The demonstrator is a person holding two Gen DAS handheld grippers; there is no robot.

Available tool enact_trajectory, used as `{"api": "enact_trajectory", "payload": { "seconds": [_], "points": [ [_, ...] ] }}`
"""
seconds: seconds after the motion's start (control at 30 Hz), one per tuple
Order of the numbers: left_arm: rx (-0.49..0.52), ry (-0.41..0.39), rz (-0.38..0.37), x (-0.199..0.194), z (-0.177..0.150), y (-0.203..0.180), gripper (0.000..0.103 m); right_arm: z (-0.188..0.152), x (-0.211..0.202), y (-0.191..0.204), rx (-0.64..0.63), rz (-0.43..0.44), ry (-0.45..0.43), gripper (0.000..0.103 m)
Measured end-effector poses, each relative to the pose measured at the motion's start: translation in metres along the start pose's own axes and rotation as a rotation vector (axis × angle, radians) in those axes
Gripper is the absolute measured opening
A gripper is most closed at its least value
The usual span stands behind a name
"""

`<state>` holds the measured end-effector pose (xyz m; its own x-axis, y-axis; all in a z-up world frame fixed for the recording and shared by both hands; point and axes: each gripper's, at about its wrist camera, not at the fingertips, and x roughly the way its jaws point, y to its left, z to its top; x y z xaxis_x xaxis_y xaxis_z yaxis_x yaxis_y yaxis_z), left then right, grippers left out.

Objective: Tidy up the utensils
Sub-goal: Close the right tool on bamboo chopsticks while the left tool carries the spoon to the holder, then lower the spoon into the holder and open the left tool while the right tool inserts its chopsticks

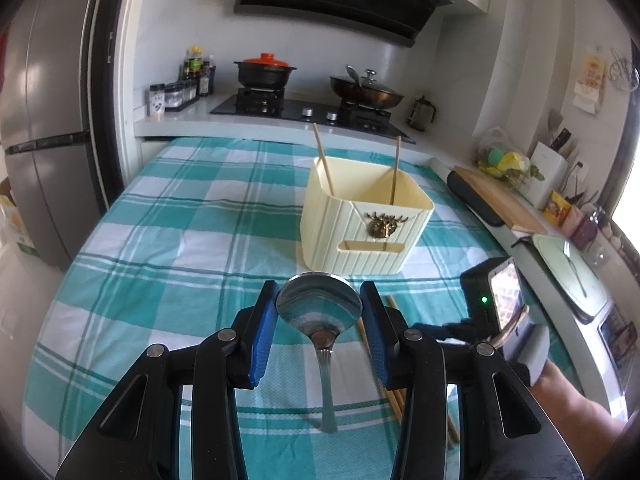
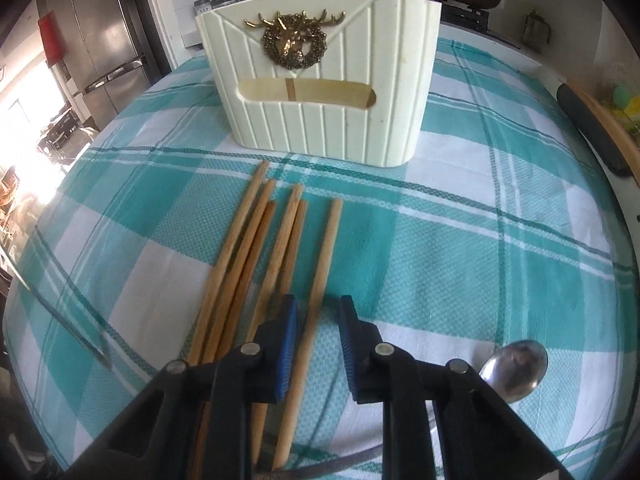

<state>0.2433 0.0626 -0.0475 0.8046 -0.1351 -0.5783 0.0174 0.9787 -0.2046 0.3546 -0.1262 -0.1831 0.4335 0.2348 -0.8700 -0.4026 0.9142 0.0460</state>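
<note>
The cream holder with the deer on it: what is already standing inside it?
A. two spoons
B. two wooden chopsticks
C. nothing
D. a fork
B: two wooden chopsticks stick up out of the cream holder, while the spoon is not in it yet.

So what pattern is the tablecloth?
The tablecloth is a teal and white check, clearest in the right wrist view.

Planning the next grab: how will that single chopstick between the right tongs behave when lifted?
The chopstick looks like a stiff wooden rod, so it probably won't flex. Round and thin, it may roll on the tablecloth if nudged. Held near one end by the right tongs, it could pivot and droop.
</note>
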Motion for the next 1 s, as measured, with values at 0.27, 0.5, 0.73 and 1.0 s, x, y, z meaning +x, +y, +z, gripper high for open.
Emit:
{"api": "enact_trajectory", "payload": {
  "seconds": [0.27,0.5,0.73,1.0],
  "points": [
    [0.006,0.007,-0.002,0.0,0.002,0.002,0.042,0.038,0.014,-0.009,0.044,0.037,-0.003,0.007],
    [0.03,-0.016,-0.004,-0.01,0.002,-0.004,0.041,0.024,-0.086,-0.013,0.087,0.148,-0.268,0.007],
    [0.036,-0.042,-0.038,-0.025,0.011,-0.012,0.041,0.006,-0.175,-0.01,0.064,0.107,-0.494,0.007],
    [0.018,-0.05,-0.116,-0.035,0.041,-0.014,0.041,0.01,-0.212,-0.014,0.077,0.107,-0.637,0.007]
  ]
}}
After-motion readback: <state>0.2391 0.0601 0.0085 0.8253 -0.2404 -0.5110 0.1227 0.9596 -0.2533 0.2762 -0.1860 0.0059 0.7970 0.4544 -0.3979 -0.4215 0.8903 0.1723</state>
